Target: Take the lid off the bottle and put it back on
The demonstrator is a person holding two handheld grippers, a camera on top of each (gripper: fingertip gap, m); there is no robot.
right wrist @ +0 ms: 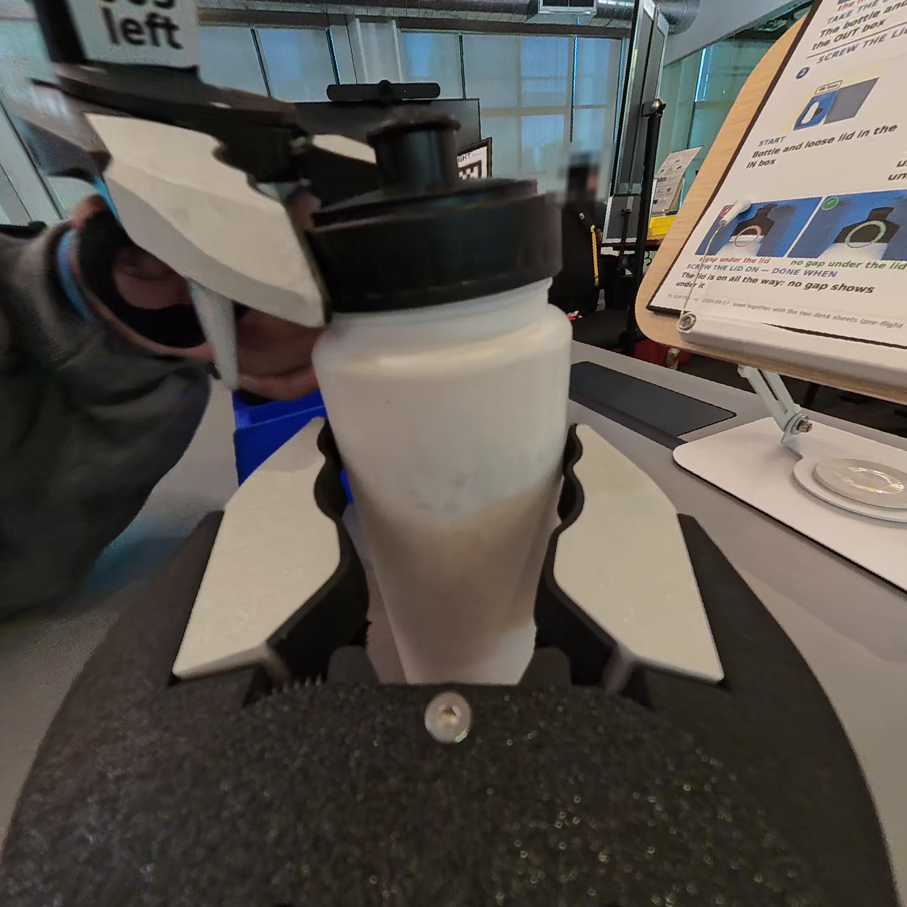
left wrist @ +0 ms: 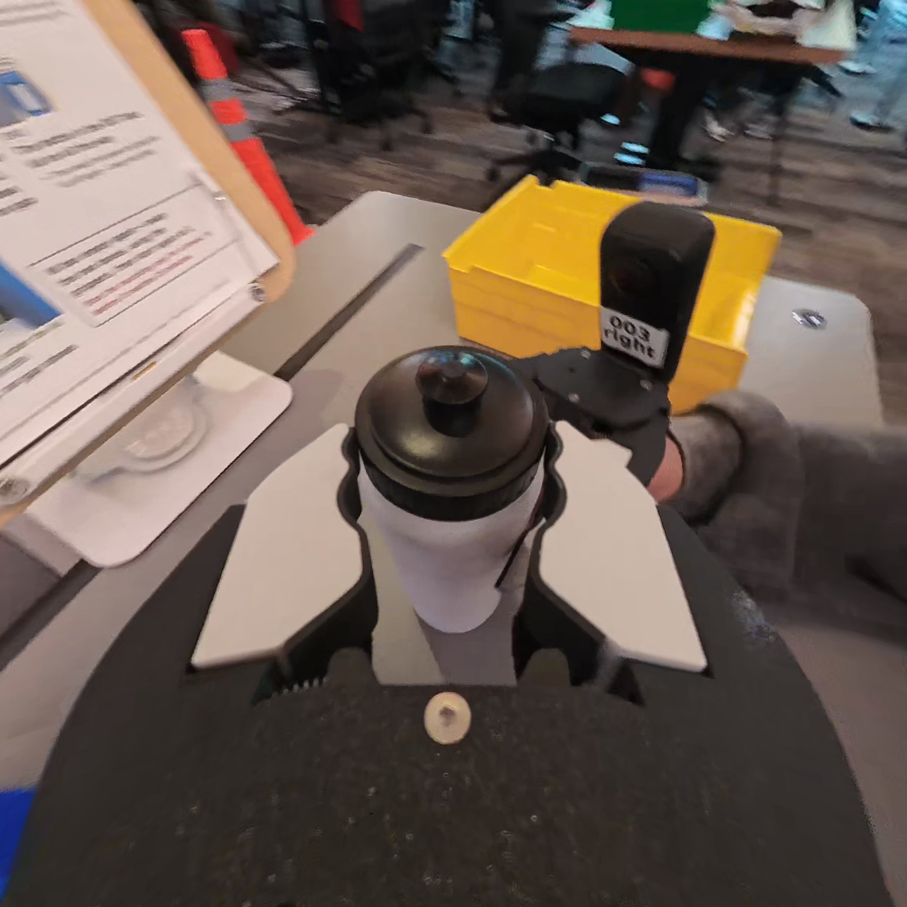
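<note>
- Left wrist view: the left tongs [left wrist: 449, 471] are clamped on the black lid [left wrist: 449, 422] from above, one finger on each side of its ribbed rim, with the spout knob rising between them
- The white bottle [left wrist: 451, 559] hangs down below the lid, between the fingers, and tapers away toward the grey bench [left wrist: 343, 275]
- The right tongs [left wrist: 608, 407] show at the far side of the bottle, with a sleeved hand behind them; a yellow bin [left wrist: 540, 280] stands further back and a tilted instruction board [left wrist: 122, 206] to the left
- Right wrist view: the right tongs [right wrist: 449, 491] are closed around the bottle's [right wrist: 446, 466] body, gripping the lower half from both sides, the bottle upright between the fingers
- The left tongs [right wrist: 314, 255] come in from the upper left and meet the lid [right wrist: 432, 250] at its rim; the lid seems seated on the neck, with no clear gap under it
- Judgement: this looks like a twisting step, loosening or tightening I cannot tell; it goes best with the bottle held still and upright, the upper grip kept level on the ribbed rim, turned about the bottle's axis without tilting, so the thread does not cross
</note>
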